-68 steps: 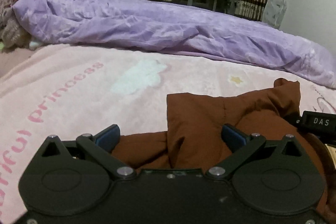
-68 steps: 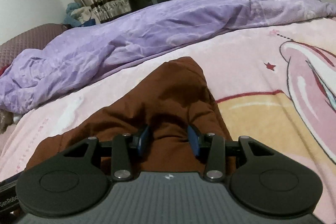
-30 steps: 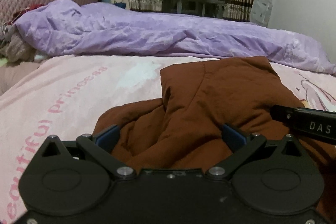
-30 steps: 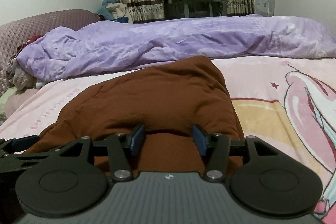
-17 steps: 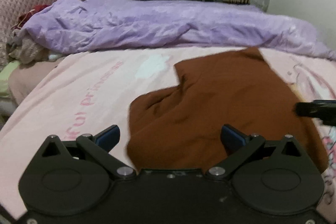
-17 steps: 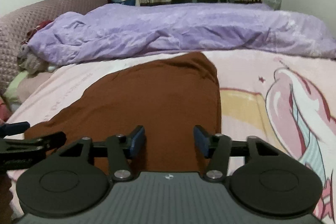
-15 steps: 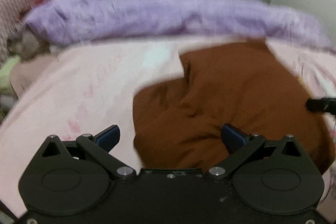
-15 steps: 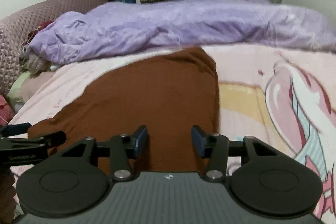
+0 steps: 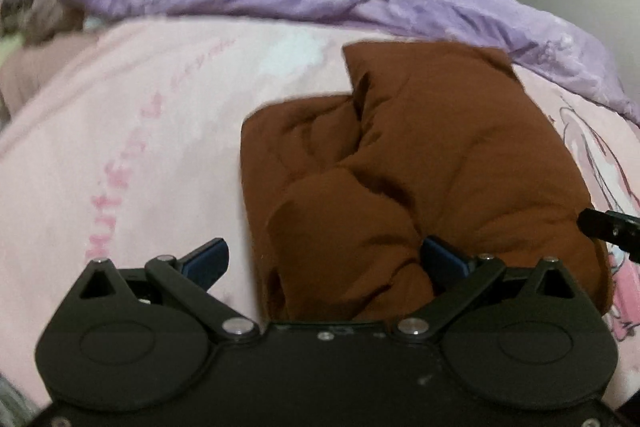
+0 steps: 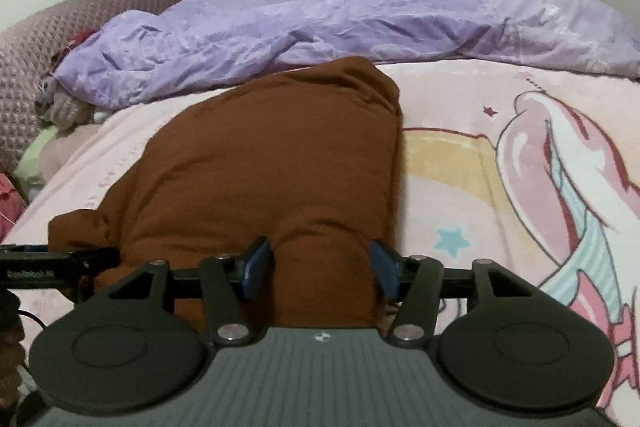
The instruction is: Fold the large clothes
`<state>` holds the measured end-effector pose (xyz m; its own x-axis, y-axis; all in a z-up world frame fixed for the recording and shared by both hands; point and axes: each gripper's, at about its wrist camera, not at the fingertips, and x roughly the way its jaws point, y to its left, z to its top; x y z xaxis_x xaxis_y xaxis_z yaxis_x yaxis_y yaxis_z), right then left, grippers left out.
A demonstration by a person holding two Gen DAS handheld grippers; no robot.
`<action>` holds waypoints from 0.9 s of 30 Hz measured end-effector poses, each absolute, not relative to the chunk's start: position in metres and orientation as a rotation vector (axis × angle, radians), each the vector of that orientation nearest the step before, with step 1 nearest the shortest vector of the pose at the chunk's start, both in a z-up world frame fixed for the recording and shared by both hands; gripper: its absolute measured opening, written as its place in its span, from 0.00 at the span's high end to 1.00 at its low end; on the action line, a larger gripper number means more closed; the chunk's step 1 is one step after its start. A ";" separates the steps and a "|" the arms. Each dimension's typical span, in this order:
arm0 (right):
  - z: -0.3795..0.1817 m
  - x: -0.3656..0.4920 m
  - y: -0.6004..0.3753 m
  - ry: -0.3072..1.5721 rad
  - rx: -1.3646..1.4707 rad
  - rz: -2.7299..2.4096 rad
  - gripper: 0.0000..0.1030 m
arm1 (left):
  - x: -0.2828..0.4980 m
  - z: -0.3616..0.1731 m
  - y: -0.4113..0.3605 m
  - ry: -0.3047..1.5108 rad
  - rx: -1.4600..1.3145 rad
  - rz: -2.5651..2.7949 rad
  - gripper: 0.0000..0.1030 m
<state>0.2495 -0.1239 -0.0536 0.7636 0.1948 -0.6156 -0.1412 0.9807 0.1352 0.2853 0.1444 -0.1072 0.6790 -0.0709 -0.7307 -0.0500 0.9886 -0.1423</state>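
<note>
Seen from the left wrist, a brown garment (image 9: 420,163) is laid on a pink printed blanket (image 9: 120,155) with part of the folding judged to be done: one layer is doubled over another, and a rumpled lobe is bunched at the near left edge. The left gripper (image 9: 324,257) is held with its jaws spread wide; the cloth's near corner lies between them and the right blue pad (image 9: 442,259) looks to be touching fabric, but the left pad (image 9: 206,257) stands clear over bare blanket, so nothing is clamped. The frame is blurred. The cloth reads as thick, soft and matte — creased into rounded ridges, not sharp lines.

From the right wrist, the same garment (image 10: 280,163) is shown as a rough tapering slab, its right edge fairly straight, its far end rounded, with a loose flap trailing toward the left gripper at the frame's left edge. A fat roll of fabric sits between the jaws of the right gripper (image 10: 322,269), which have just been opening; a sliver of gap shows at each pad, so the roll is judged released rather than pinched. Behind, a crinkled lilac duvet (image 10: 340,23) with a satin sheen is heaped across the bed. Smoothing the bunched near edge and at least one further fold are judged still to be done.
</note>
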 end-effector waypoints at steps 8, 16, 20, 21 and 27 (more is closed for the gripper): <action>-0.057 0.251 -0.123 0.680 0.095 0.185 0.33 | 0.289 -0.106 0.126 0.831 -0.152 -0.128 0.45; -0.049 0.240 -0.122 0.664 0.053 0.163 0.33 | 0.243 -0.048 0.110 0.714 -0.089 -0.137 0.79; -0.049 0.235 -0.126 0.664 0.071 0.176 0.33 | 0.221 -0.048 0.100 0.752 -0.044 -0.115 0.79; -0.052 0.237 -0.127 0.675 0.076 0.178 0.33 | 0.225 -0.060 0.097 0.788 -0.032 -0.100 0.79; -0.057 0.239 -0.125 0.677 0.088 0.196 0.31 | 0.242 -0.096 0.113 0.815 -0.098 -0.045 0.35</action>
<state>0.2387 -0.1252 -0.0570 0.7619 0.2083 -0.6133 -0.1509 0.9779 0.1447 0.2424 0.1128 -0.0955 0.6851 -0.0776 -0.7243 0.0018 0.9945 -0.1049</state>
